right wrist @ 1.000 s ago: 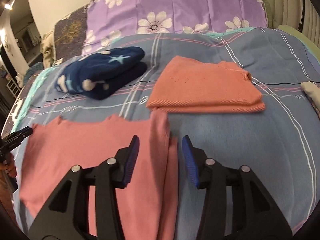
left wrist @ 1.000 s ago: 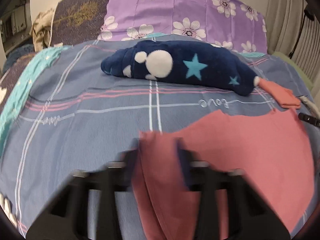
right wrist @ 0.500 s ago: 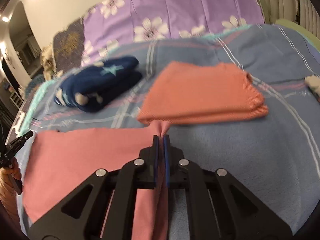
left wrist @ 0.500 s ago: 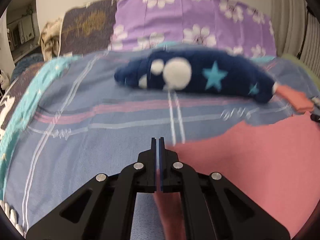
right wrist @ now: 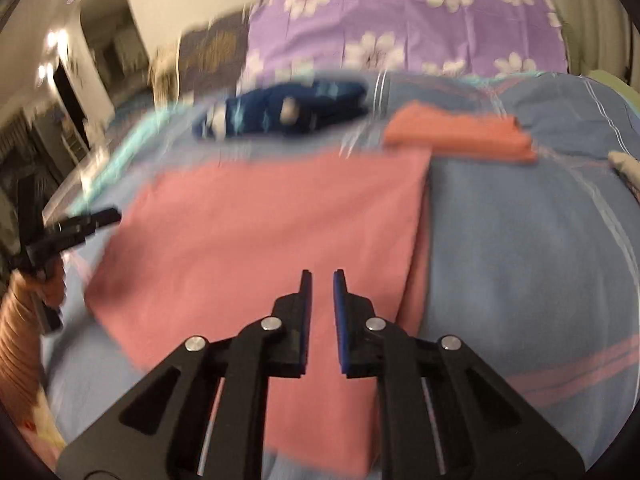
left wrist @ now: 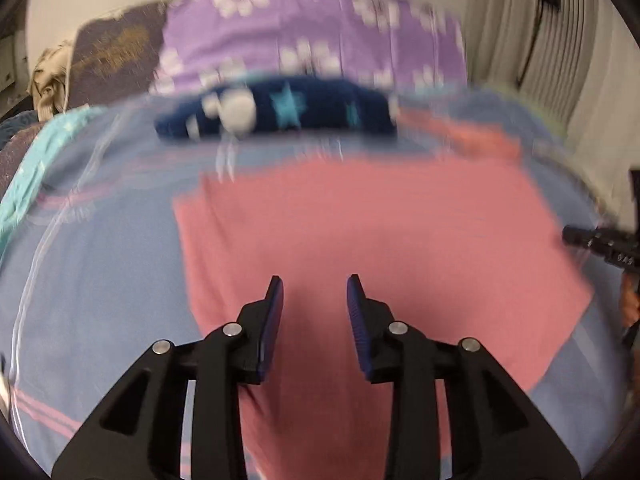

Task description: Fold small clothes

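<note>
A pink garment [left wrist: 360, 232] lies flat on the blue plaid bedspread [left wrist: 100, 280], folded over into a rough rectangle; it also shows in the right wrist view [right wrist: 260, 232]. My left gripper [left wrist: 315, 286] is open and empty above the garment's near left part. My right gripper [right wrist: 319, 280] is open by a narrow gap and empty, above the garment's near right part. Both views are blurred by motion. Each gripper shows at the edge of the other's view, the right one [left wrist: 596, 240] and the left one [right wrist: 76, 226].
A folded navy star-print garment [left wrist: 280, 110] lies at the back, also seen in the right wrist view [right wrist: 280, 112]. A folded orange garment [right wrist: 460, 136] lies back right. Purple flowered pillows [right wrist: 400, 28] stand behind. A pale cloth [right wrist: 626, 162] is at the right edge.
Both grippers were shut on the pink garment's corners half a second ago; both have opened and let go. The garment now lies folded flat, and both views have pulled back.
</note>
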The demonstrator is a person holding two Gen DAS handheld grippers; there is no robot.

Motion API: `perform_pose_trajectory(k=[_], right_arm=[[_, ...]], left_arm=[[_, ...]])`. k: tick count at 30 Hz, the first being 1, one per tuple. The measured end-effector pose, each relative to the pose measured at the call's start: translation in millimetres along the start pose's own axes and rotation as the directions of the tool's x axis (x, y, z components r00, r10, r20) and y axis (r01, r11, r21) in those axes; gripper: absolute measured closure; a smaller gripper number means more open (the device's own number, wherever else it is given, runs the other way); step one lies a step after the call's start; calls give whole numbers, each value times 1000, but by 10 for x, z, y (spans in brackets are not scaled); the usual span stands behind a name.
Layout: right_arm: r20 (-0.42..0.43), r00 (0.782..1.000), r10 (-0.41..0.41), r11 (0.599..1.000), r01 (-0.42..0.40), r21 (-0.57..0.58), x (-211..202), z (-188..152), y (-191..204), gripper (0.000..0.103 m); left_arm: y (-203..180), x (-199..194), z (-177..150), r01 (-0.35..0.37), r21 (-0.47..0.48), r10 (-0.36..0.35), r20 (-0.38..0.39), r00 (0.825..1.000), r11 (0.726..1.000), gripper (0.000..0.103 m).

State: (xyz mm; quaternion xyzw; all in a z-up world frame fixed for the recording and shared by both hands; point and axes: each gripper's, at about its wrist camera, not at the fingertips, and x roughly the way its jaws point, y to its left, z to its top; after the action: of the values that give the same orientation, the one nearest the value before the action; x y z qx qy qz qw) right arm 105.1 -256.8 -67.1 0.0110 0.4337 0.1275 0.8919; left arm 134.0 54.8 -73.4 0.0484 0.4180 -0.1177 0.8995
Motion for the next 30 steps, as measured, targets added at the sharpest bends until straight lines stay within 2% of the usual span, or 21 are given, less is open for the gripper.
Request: perform_pose_trajectory(k=[1,3,5,7,11,14,16,17,19,22,23,25,27,29,30], right_arm=[[-38,999,-31,999,32,8,83,-108,-2,92],[30,998,-56,998,55,7,53,-290,17,92],[12,998,-67,997,67,46,-18,-298,15,90],[-1,999,-47,993,47,104,-59,-330,-29,90],[-4,999,-52,993,52,110,-224,-463,-15,89],[11,997,-74,994,73,77,-267,-585,20,89],[14,997,-74,994,73,86,-304,-646,5,88],[13,997,-72,993,71,92,-312,-657,-5,88],[12,997,-76,993,74,93,-321,-675,-6,88],[11,996,-90,993,89,83,-360,-704,21,87],[14,996,-91,993,90,82,-380,-710,28,87],[30,996,-78,993,75,87,-443,-734,37,78],[64,995,-70,994,64,85,-513,-732,74,74],[123,990,-63,996,55,67,-636,-734,139,75],[145,988,-59,997,52,53,-683,-724,181,74]], left_arm=[[-62,71,-96,-40,31,40,-12,999,999,68],[-163,32,-196,-99,77,96,42,994,992,64],[-177,-24,-173,-141,63,139,35,990,988,61],[-182,-70,-210,-126,44,125,19,992,991,61],[-200,-369,-431,-83,34,82,30,996,996,58],[-151,-479,-602,-137,17,137,26,990,990,42],[-39,-456,-724,-171,-12,171,-6,985,985,40],[47,-438,-786,-160,-46,160,-21,987,986,35],[154,-479,-818,-128,-105,126,-21,992,986,34],[169,-520,-821,-163,-120,161,-27,987,979,34],[160,-546,-827,-162,-116,161,-21,987,980,35],[142,-636,-842,-153,-112,154,4,988,982,44],[147,-712,-830,-136,-117,140,25,990,984,64],[172,-759,-804,-130,-130,136,39,990,983,77],[181,-760,-801,-131,-128,137,39,990,983,79]])
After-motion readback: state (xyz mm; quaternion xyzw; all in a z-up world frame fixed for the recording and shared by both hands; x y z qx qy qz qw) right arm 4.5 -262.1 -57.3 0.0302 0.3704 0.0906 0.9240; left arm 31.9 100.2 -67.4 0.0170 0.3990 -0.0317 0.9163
